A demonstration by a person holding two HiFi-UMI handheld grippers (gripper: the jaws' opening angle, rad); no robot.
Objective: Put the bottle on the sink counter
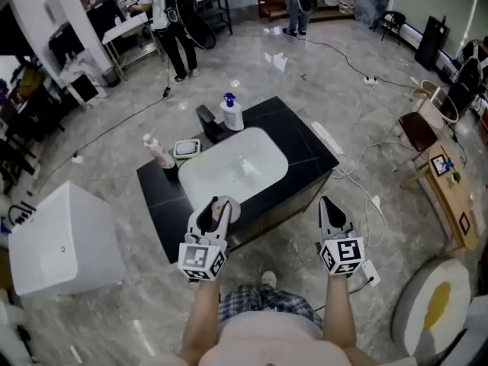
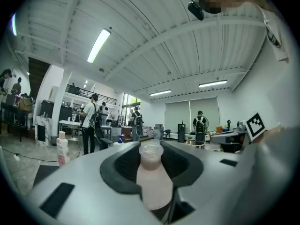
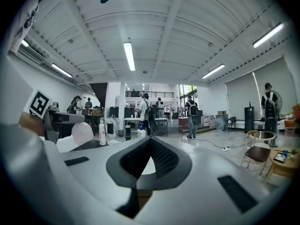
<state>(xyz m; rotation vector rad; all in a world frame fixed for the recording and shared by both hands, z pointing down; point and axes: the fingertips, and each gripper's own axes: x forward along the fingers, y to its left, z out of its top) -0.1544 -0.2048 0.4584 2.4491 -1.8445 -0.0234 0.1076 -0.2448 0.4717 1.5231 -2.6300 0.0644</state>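
A small pale pink bottle [image 1: 228, 207] sits between the jaws of my left gripper [image 1: 214, 213], which is shut on it just in front of the near edge of the black sink counter [image 1: 301, 139]. In the left gripper view the bottle [image 2: 151, 177] stands upright between the dark pads, its open neck pointing away. The right gripper view shows the same bottle [image 3: 83, 132] off to the left. My right gripper [image 1: 331, 207] hovers by the counter's near right corner, its jaws shut [image 3: 151, 142] with nothing between them.
The counter holds a white basin [image 1: 229, 170], a pink-and-white bottle [image 1: 158, 151], a blue-topped spray bottle [image 1: 232, 113], a black faucet block [image 1: 207, 122] and a small dish [image 1: 187, 149]. A white box [image 1: 61, 239] stands left. Cables, a chair [image 1: 418, 132] and a wooden table [image 1: 450, 197] are right.
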